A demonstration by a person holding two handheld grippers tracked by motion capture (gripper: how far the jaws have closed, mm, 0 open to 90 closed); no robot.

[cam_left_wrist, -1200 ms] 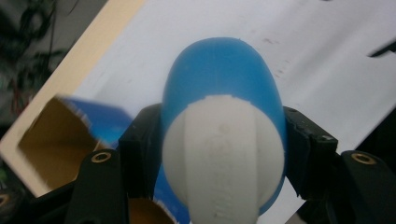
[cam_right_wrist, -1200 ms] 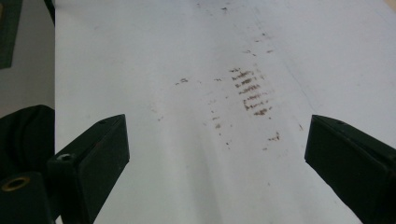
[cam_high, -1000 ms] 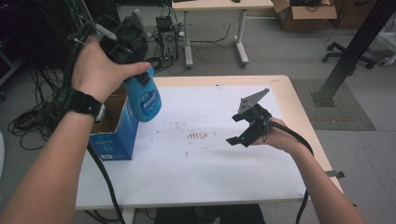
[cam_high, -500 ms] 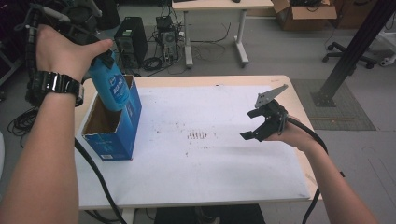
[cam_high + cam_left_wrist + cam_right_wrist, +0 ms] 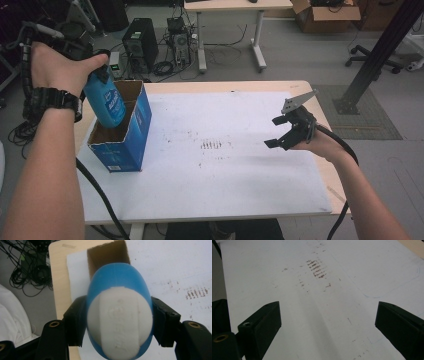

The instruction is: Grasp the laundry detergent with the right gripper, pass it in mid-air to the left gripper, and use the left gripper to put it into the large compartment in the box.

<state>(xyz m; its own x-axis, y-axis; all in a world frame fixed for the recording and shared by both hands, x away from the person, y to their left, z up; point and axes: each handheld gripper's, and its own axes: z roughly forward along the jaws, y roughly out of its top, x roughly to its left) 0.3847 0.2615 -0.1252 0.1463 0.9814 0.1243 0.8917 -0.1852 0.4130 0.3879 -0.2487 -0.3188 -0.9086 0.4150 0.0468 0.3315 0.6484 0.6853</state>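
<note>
Left gripper (image 5: 82, 55) is clamped on the blue bottle (image 5: 106, 102), held tilted over the open blue box (image 5: 131, 137) at 9 o'clock on the table (image 5: 250, 200), its base just inside the mouth. Risk: the narrow opening and the tilt may catch the bottle on the cardboard rim and tip or shove the unbraced box toward the 9 o'clock edge. Right gripper (image 5: 286, 131), jaws wide and empty, hovers at 3 o'clock, well apart; only brown smudges (image 5: 214, 145) between.
</note>
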